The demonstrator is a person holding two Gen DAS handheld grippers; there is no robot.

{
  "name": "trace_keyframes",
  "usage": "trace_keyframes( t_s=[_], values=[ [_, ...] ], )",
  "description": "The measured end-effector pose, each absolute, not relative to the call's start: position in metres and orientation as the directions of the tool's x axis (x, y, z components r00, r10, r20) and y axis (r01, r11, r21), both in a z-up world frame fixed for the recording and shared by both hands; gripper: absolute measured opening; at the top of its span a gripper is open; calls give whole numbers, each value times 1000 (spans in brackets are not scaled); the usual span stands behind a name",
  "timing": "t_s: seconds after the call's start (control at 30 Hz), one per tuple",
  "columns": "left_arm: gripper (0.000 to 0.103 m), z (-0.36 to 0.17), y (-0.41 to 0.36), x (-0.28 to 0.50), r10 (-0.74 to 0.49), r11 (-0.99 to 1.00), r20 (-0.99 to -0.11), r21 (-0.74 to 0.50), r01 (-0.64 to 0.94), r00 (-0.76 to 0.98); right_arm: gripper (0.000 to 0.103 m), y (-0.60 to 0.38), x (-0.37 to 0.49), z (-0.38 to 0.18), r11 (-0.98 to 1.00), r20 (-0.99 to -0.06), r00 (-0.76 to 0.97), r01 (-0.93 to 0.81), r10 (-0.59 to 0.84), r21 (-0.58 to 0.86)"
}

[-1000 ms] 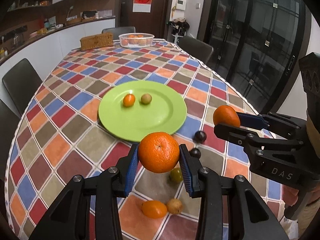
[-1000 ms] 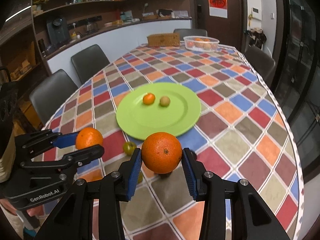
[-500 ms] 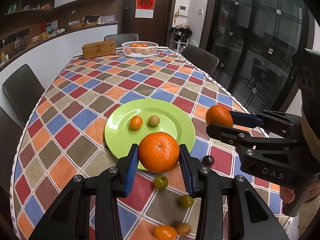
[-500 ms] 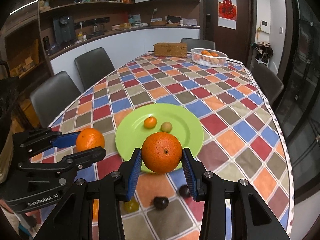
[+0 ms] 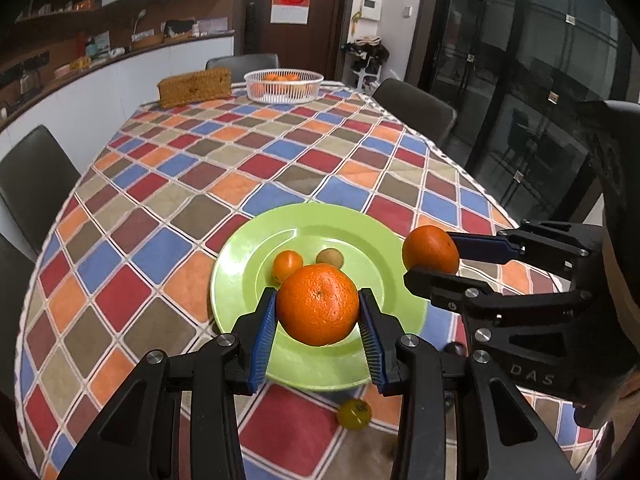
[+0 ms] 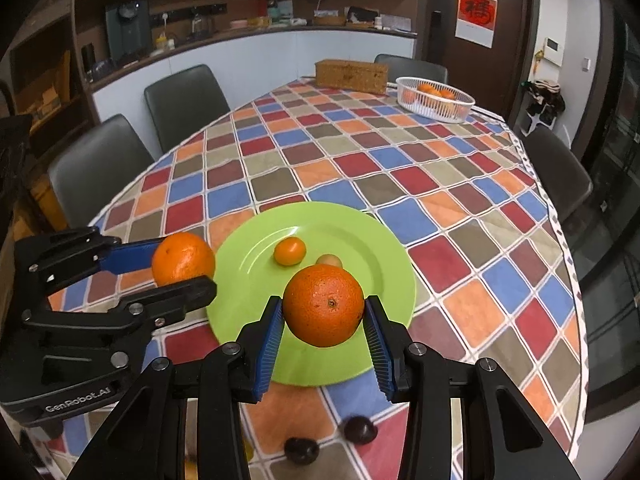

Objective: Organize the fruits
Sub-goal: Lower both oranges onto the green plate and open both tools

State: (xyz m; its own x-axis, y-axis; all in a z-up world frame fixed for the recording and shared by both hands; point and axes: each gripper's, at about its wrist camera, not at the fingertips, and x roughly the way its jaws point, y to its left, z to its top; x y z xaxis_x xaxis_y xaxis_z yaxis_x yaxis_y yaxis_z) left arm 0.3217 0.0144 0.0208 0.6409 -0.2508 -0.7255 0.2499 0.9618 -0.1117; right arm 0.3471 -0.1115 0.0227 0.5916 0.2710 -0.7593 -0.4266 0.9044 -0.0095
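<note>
Two oranges are held above the green plate [image 5: 240, 264]: we note the left gripper [image 5: 318, 330] clamped on one orange [image 5: 318, 304], the right gripper [image 6: 324, 334] clamped on another orange [image 6: 324, 304]. One kumquat [image 5: 287, 265] lies on the plate.

We see the left gripper [image 5: 318, 322] clamping an orange [image 5: 318, 310] above the green plate [image 5: 240, 280]; the right gripper [image 5: 434, 262] grips another orange [image 5: 430, 249].

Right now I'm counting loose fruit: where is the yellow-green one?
In the left wrist view, the yellow-green fruit lies on the tablecloth just off the near rim of the green plate, below the left gripper's right finger.
</note>
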Motion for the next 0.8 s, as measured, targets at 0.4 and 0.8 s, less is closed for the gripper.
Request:
trace_keyframes(
  t_s=[0.4, 0.8],
  values=[
    [39, -18, 26, 366, -248, 968, -796, -176, 181, 553, 42, -101, 395, -11, 904, -825, 502, -427, 260, 25],
    [39, -42, 16, 383, -196, 975, -847, -115, 189, 495, 42, -107, 421, -46, 925, -877, 420, -374, 232, 66]
  ],
)
